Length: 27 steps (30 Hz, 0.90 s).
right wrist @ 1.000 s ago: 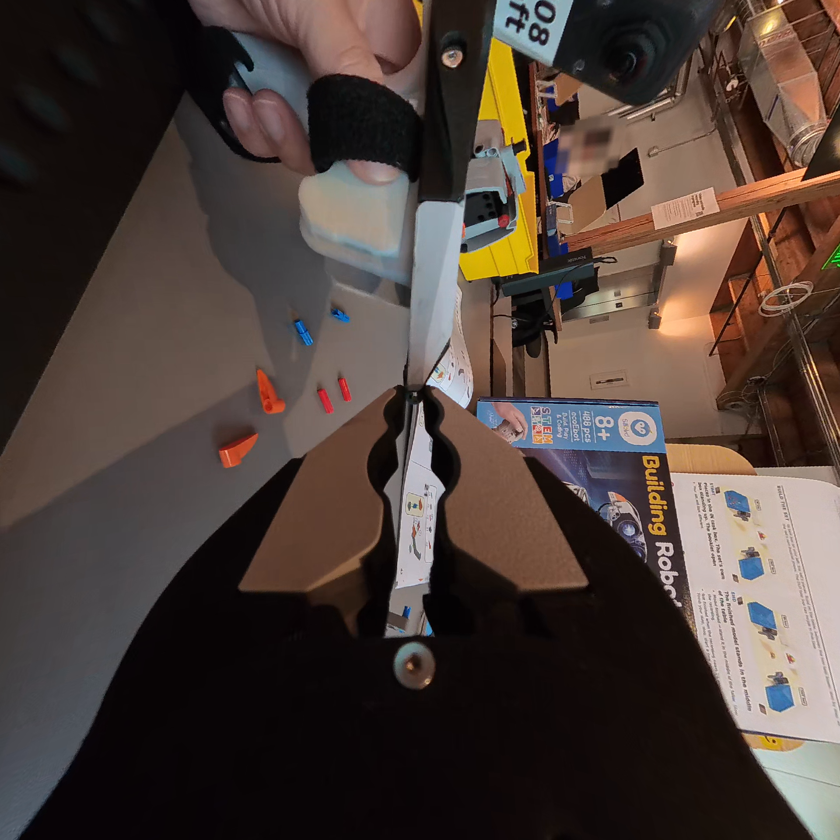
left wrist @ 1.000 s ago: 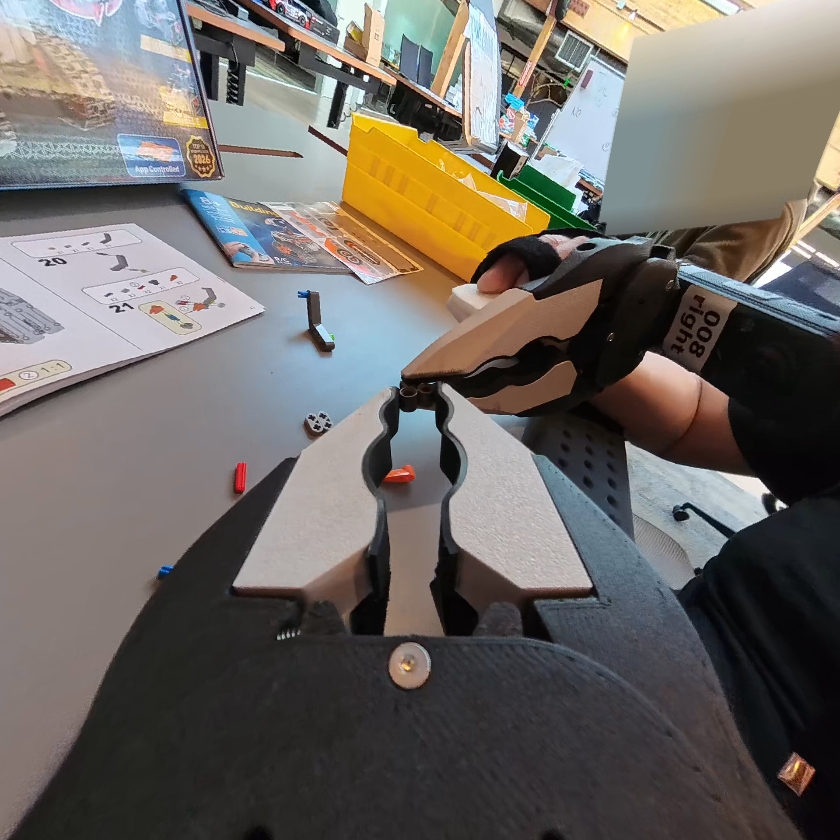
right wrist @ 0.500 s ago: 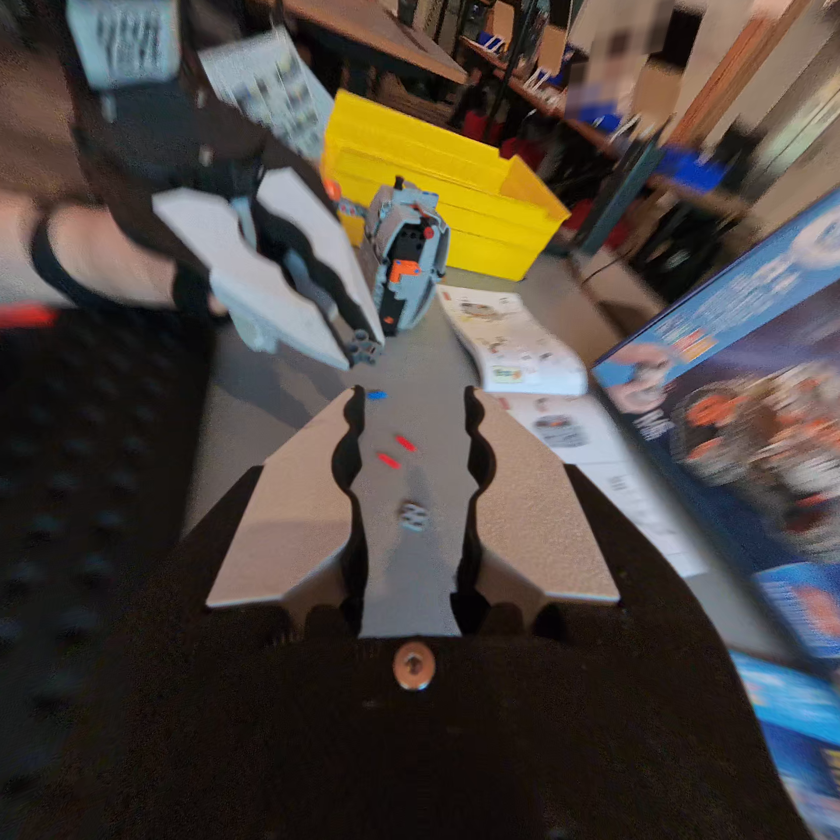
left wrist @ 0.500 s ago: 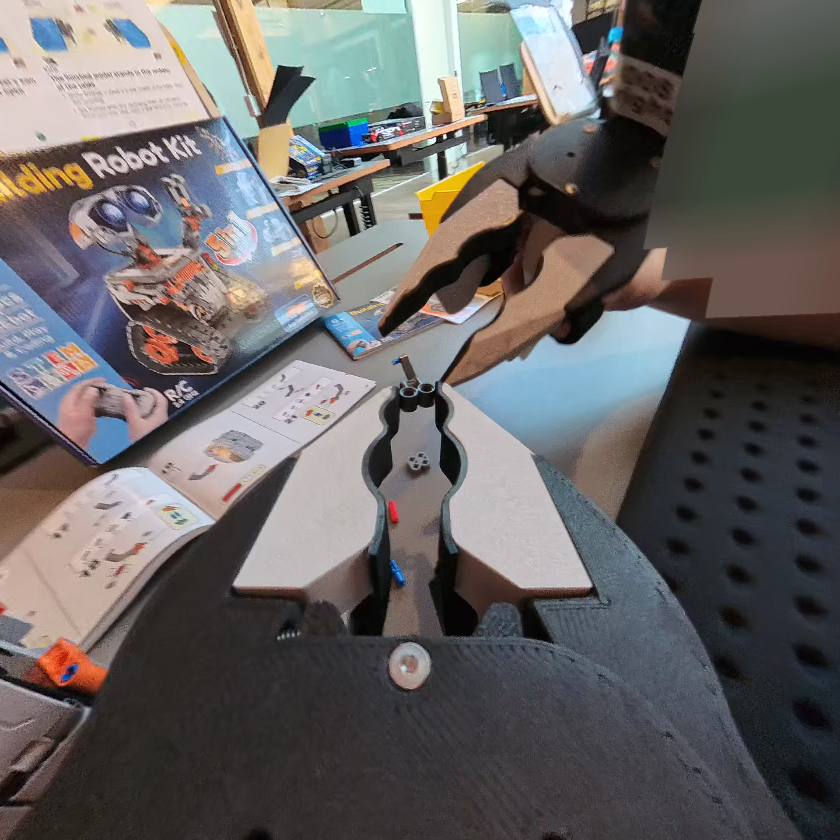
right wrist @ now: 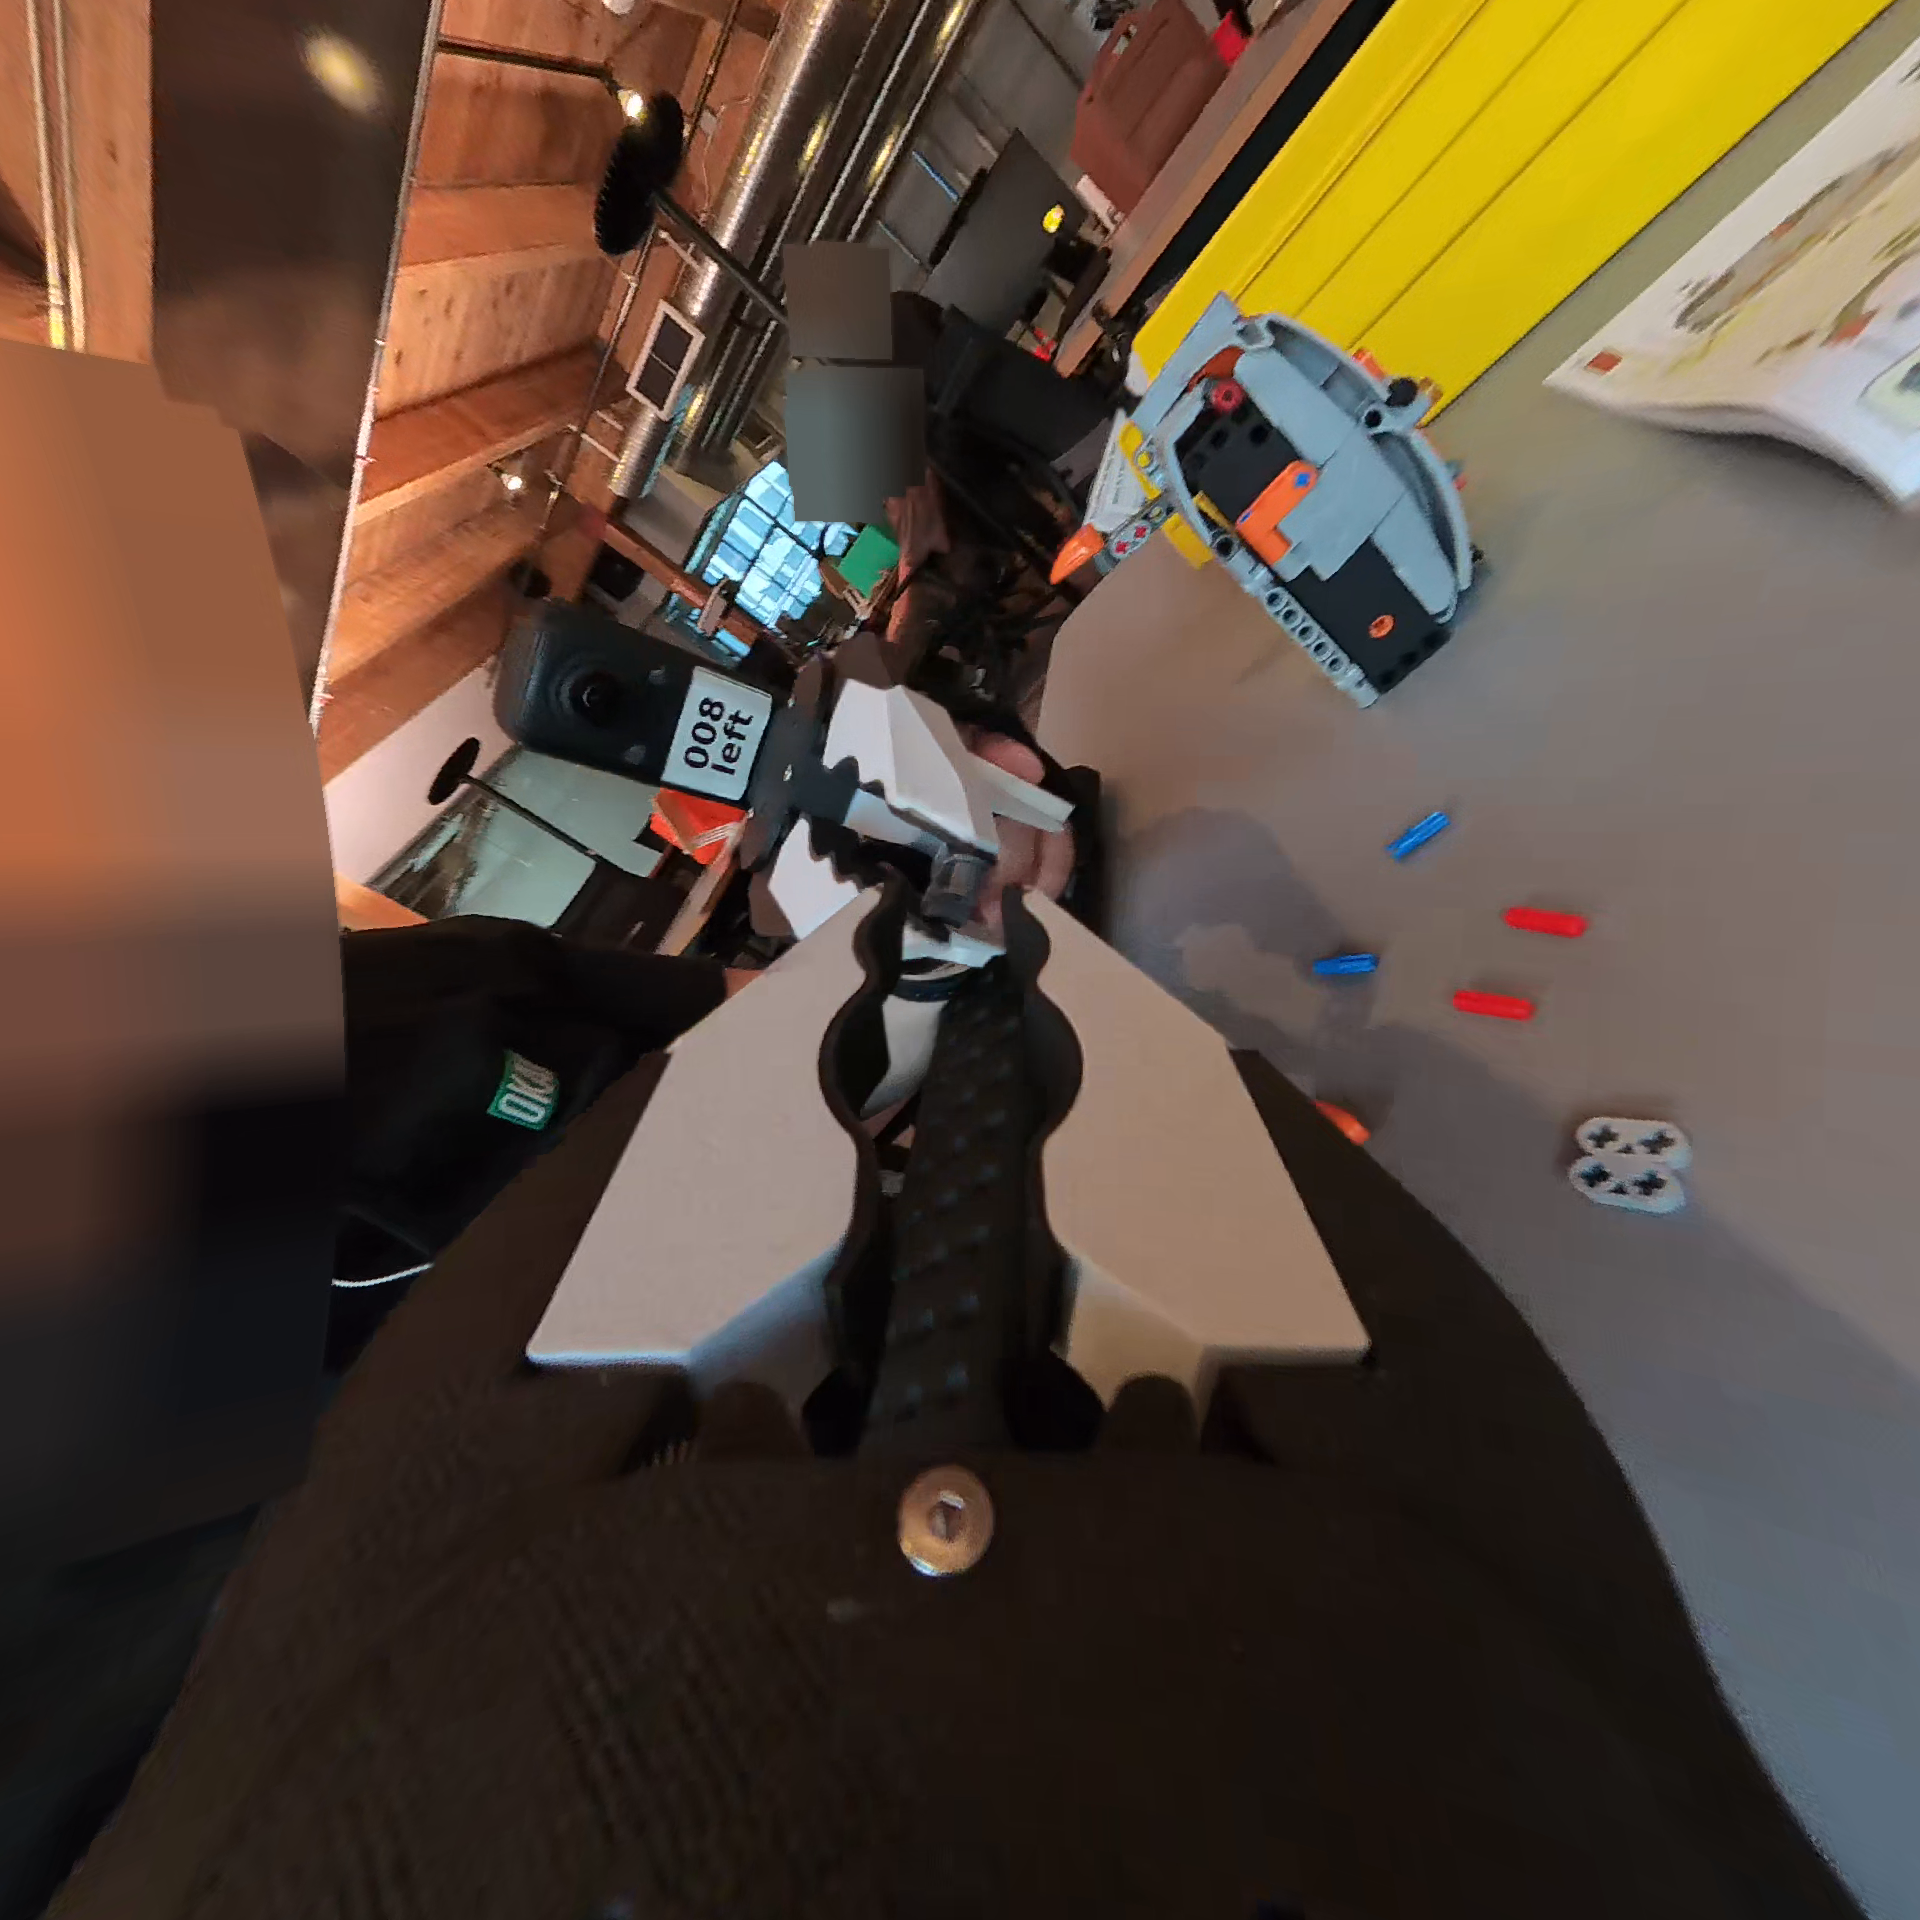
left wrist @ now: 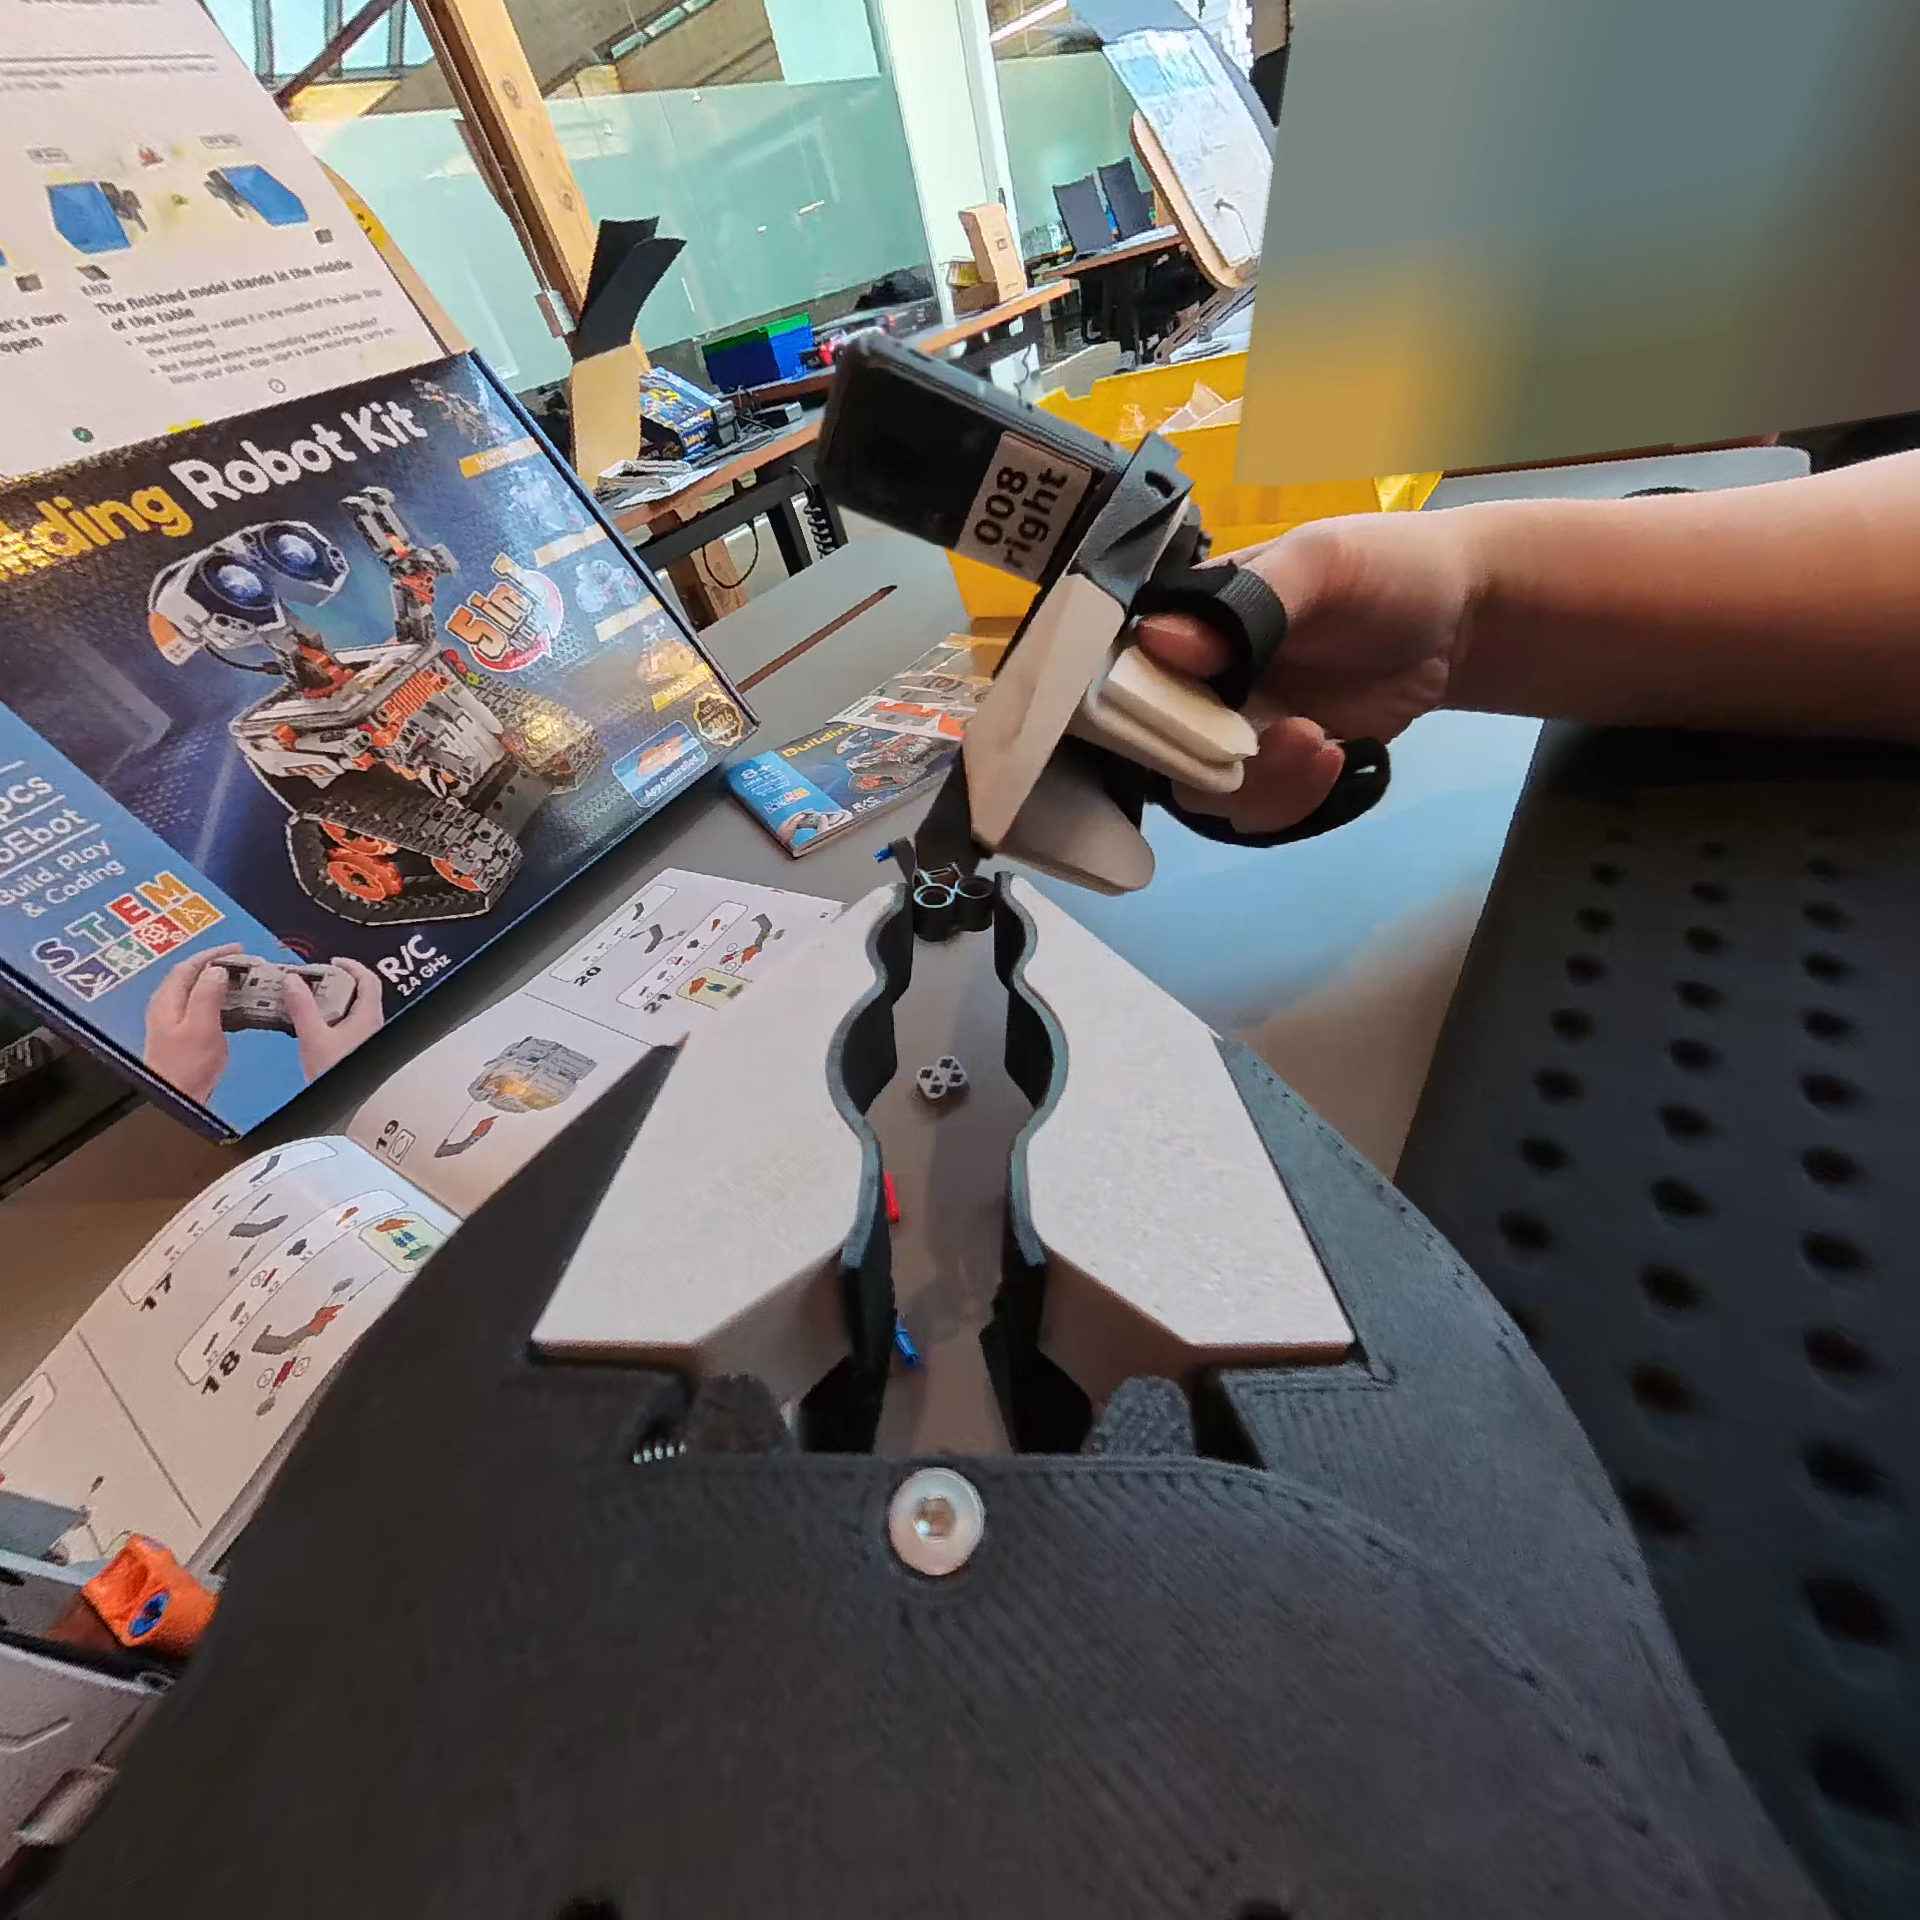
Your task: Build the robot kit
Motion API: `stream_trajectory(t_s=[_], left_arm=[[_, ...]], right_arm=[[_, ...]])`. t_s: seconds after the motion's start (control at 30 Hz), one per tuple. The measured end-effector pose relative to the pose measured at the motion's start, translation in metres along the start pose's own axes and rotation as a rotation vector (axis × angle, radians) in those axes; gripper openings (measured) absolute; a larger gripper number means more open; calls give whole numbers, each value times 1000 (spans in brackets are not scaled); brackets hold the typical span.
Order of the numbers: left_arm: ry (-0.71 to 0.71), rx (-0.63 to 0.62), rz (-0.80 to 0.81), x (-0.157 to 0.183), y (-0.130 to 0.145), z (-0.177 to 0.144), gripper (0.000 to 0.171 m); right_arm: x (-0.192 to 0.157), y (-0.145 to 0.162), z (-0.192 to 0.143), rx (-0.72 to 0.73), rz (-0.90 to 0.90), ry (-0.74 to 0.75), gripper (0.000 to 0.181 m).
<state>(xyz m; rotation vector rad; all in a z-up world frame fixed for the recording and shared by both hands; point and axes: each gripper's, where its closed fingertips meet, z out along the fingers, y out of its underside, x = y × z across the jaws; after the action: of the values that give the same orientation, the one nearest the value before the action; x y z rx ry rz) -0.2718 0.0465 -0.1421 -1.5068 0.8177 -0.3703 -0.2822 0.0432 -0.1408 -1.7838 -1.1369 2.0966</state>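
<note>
**Left tongs:** The left tongs (left wrist: pixel 954 906) are clenching on a small dark grey two-hole connector (left wrist: pixel 954 896), which is sitting crosswise between the fingertips. The connector is hanging above the tabletop (left wrist: pixel 1226 997), to the right of the robot kit box (left wrist: pixel 343 727) and clear of it.

**Right tongs:** The right tongs (right wrist: pixel 945 914) are pointing down at the same connector, with the tips standing slightly apart right at it. I cannot tell whether they are gripping it. A bare hand (left wrist: pixel 1340 665) is squeezing their handle, farther right of the kit box.

**Surroundings, placed from the kit box:**
- The kit box is leaning tilted at the left side of the tabletop.
- An open instruction booklet (left wrist: pixel 260 1247) is lying just in front of the box.
- A smaller closed booklet (left wrist: pixel 831 779) is lying just right of the box's lower corner.
- A light grey cross-hole connector (left wrist: pixel 941 1077), a red pin (left wrist: pixel 890 1195) and a blue pin (left wrist: pixel 906 1340) are lying loose right of the box, beneath the left tongs.
- A yellow bin (left wrist: pixel 1143 416) is standing beyond the box, to its right.
- A partly built grey model (right wrist: pixel 1320 520) is standing beside that bin.
- A black perforated surface (left wrist: pixel 1662 1143) is bordering the tabletop on the far right.
</note>
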Motion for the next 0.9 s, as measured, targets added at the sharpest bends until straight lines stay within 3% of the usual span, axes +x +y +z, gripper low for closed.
stream_trajectory(t_s=[0.13, 0.4, 0.47, 0.67, 0.9], left_arm=[[22, -3, 26, 6, 0, 2, 13], [63, -13, -21, 13, 4, 5, 16], [64, -6, -60, 10, 3, 5, 25], [50, 18, -148, -2, 2, 1, 26], [2, -28, -193, -15, 13, 0, 23]], right_arm=[[-3, 5, 2, -16, 92, -67, 8], [-2, 11, -7, -75, 183, -84, 7], [2, 9, -16, -82, 180, -49, 7], [44, 26, -56, -203, 190, 212, 7], [78, 54, -70, -347, 240, 318, 8]])
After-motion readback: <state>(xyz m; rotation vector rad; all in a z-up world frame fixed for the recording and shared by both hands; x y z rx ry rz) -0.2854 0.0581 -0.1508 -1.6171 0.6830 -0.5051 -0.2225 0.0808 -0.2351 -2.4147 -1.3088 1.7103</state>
